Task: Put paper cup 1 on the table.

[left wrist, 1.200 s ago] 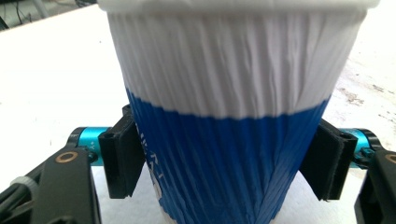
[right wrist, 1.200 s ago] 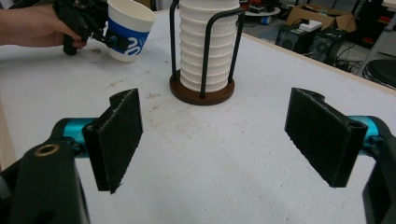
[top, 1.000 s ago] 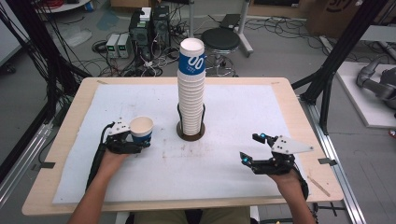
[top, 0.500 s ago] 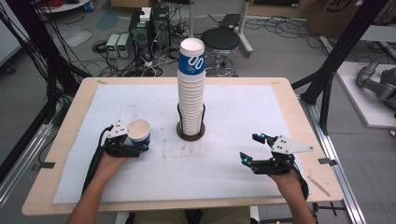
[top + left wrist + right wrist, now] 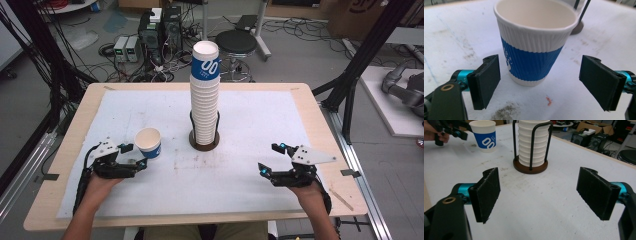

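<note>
Paper cup [image 5: 534,47] stands upright on the table [image 5: 250,190] just ahead of the left gripper [image 5: 134,156], whose jaws have just been opening to release it, while the right gripper [image 5: 270,159] idles spread.

White "00" on the blue band of the single cup [image 5: 484,135] and the stack's top cup [image 5: 205,59].

White-blue paper cup [image 5: 148,142] upright on table, empty.
</note>
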A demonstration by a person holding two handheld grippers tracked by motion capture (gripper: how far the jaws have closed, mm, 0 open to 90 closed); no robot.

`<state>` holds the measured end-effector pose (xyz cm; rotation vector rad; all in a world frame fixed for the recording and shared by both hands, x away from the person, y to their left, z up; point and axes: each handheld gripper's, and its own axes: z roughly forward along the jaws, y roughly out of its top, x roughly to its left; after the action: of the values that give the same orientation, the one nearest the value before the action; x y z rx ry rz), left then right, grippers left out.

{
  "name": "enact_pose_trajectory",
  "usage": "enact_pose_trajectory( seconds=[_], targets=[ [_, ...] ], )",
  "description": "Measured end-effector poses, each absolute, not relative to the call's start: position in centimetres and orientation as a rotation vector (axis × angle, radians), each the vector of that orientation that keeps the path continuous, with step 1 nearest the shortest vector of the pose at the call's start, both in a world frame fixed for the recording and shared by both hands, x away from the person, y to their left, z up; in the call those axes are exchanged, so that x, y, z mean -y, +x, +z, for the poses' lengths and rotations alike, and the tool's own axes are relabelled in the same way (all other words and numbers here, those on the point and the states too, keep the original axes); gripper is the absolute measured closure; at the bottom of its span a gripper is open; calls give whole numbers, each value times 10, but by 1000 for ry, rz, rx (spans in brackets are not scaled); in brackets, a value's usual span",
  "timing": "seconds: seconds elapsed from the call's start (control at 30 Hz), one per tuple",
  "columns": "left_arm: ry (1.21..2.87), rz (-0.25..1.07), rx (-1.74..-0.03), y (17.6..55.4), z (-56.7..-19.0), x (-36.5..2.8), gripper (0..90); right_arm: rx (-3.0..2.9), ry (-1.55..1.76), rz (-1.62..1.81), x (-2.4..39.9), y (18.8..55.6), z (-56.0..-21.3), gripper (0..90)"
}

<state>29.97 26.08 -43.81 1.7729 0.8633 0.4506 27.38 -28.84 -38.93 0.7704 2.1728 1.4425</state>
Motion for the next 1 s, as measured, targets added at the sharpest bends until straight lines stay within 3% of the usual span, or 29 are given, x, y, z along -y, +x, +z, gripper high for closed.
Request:
enact_pose_trajectory(
  seconds=[0.37,1.0],
  targets=[
    [1466,515,-808,282,-419,-283,153,-2166,800,1417,290,275,-390,195],
    [1433,585,-792,273,-410,-293,154,-2161,827,1417,289,277,-390,195]
  ],
)
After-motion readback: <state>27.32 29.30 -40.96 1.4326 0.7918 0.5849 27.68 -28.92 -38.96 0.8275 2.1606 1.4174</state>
